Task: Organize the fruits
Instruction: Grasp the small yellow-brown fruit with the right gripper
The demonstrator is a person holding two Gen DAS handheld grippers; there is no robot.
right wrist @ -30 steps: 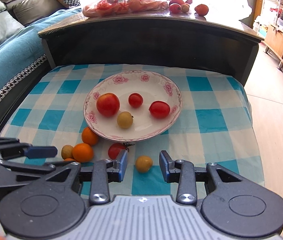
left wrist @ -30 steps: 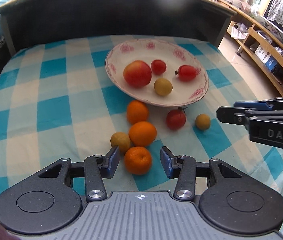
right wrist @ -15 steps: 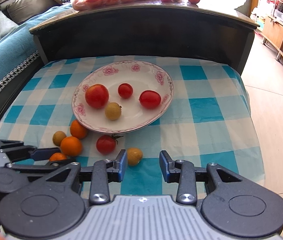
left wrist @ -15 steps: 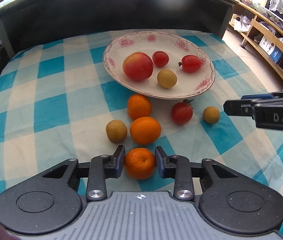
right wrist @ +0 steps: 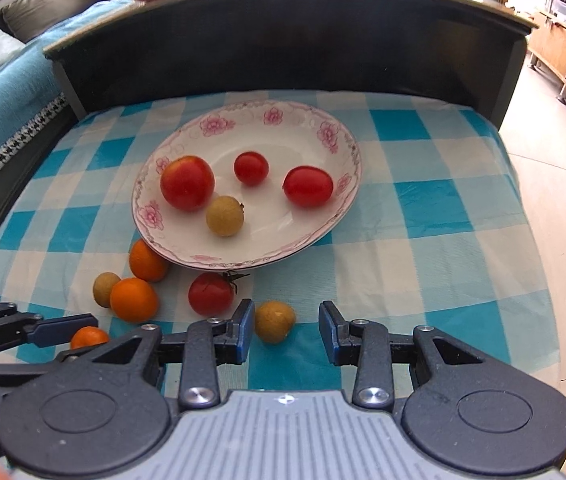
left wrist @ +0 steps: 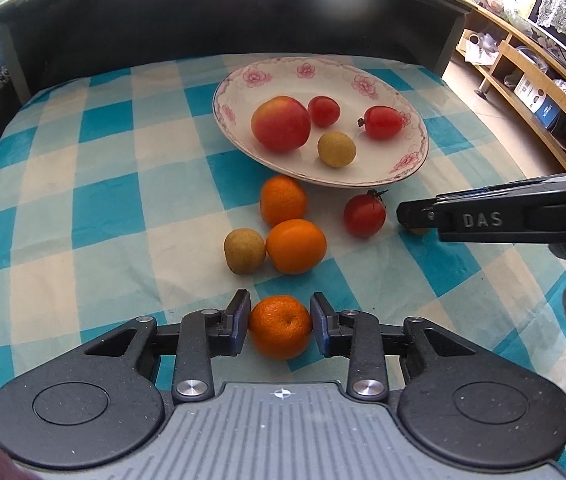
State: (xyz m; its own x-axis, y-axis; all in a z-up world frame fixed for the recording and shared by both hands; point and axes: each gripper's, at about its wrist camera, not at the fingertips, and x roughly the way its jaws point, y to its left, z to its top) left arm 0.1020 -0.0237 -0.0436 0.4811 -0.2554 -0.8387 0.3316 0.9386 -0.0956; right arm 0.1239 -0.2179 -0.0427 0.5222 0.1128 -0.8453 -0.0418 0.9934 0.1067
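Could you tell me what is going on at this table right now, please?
A person is sorting fruit with two handheld grippers. The left gripper has just closed on a small orange lying on the checked cloth. The right gripper is open around a small yellow-brown fruit, not yet gripping it. The floral plate holds four fruits; several more lie beside it.

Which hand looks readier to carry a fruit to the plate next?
Left: its tongs are shut on a small orange. The right tongs stand open, the yellowish fruit against one finger only.
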